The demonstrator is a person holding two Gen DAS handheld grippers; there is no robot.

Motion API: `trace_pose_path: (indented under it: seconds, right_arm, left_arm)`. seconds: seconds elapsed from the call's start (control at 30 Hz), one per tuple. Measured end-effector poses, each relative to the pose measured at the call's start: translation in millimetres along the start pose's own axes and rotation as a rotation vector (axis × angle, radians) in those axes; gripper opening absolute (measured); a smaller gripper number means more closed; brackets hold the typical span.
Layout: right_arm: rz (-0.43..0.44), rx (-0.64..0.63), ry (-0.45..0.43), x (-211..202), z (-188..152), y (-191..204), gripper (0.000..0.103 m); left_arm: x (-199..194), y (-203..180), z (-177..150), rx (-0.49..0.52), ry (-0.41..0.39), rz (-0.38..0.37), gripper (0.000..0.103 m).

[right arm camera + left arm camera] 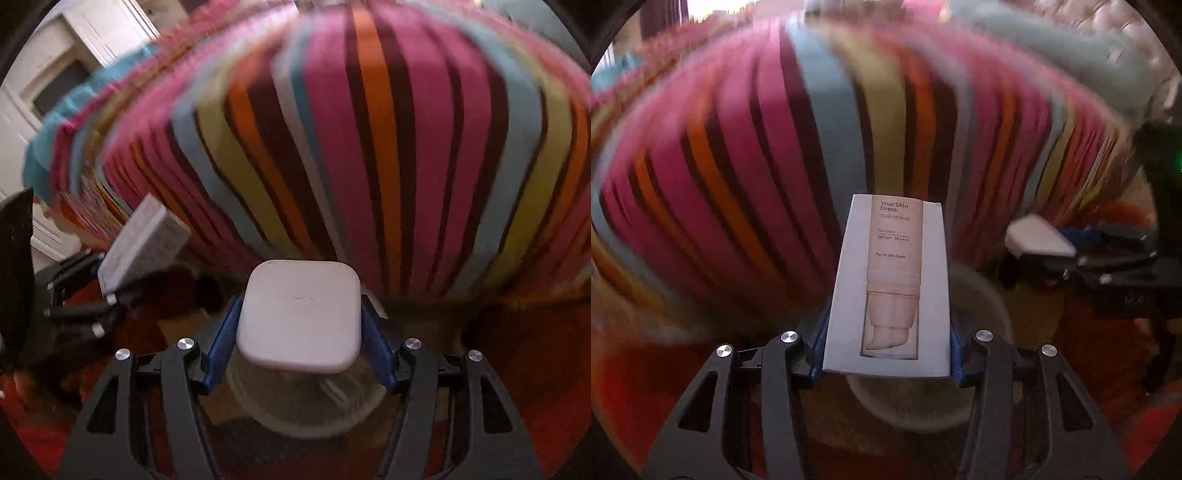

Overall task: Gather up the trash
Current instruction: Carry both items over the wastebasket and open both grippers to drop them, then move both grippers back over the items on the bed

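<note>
My left gripper [886,350] is shut on a tall white cosmetics carton [890,288] printed "Your Skin Dress", held upright between the blue pads. My right gripper [299,332] is shut on a small white square box [300,314] with rounded corners. Both hang above a round pale bin [303,410], which also shows under the carton in the left wrist view [982,295]. The right gripper with its white box [1039,238] shows at the right of the left wrist view. The left gripper with its carton [144,243] shows at the left of the right wrist view.
A bed side draped in a striped blanket [812,147] of pink, orange, brown, blue and yellow fills the background, also in the right wrist view [369,147]. A red patterned rug [535,369] covers the floor. White cabinet doors [55,74] stand at far left.
</note>
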State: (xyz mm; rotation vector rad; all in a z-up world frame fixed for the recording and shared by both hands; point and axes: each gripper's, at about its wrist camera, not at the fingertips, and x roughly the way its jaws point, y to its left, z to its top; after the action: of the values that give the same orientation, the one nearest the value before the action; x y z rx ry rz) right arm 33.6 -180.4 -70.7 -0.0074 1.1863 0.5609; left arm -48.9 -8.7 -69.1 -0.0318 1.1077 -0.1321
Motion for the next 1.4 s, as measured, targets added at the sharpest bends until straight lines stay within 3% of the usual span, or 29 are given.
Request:
trace_pose_path:
  seconds: [0.17, 0.3, 0.53, 0.57, 0.6, 0.67, 1.17, 1.3, 1.4]
  right_arm:
    - [-0.053, -0.017, 0.095, 37.4, -18.6, 5.3, 0.059]
    - [-0.08, -0.03, 0.166, 65.1, -25.1, 7.0, 0.059]
    - [-0.096, -0.031, 0.182, 78.8, -24.2, 10.8, 0.06]
    - [-0.098, -0.032, 0.178, 76.4, -25.7, 9.9, 0.062]
    - [-0.101, -0.032, 0.177, 73.7, -29.9, 8.8, 0.069]
    - [-0.108, -0.03, 0.177, 69.8, -32.1, 5.8, 0.076]
    - [-0.134, -0.028, 0.17, 67.9, -33.3, 4.8, 0.076]
    - [-0.133, -0.041, 0.13, 49.9, -27.4, 9.6, 0.076]
    - [-0.114, -0.045, 0.054, 21.0, -11.3, 11.4, 0.076]
  left_arm:
    - [69.3, -13.3, -33.9, 0.014, 0.247, -0.04, 0.049]
    - [90.5, -17.4, -43.4, 0.018, 0.324, -0.061, 0.049]
    - [91.9, -19.3, -43.6, 0.025, 0.337, -0.063, 0.05]
    - [92.9, -19.2, -43.6, 0.025, 0.345, -0.058, 0.056]
    - [94.3, -19.3, -42.7, 0.024, 0.348, -0.051, 0.071]
    - [96.4, -20.1, -42.4, 0.021, 0.343, -0.049, 0.078]
    - [93.7, -15.1, -40.1, 0.005, 0.315, -0.028, 0.081]
    - [73.0, -9.4, -30.9, -0.003, 0.255, -0.011, 0.081]
    - [41.4, -2.9, -11.5, -0.007, 0.185, -0.041, 0.081]
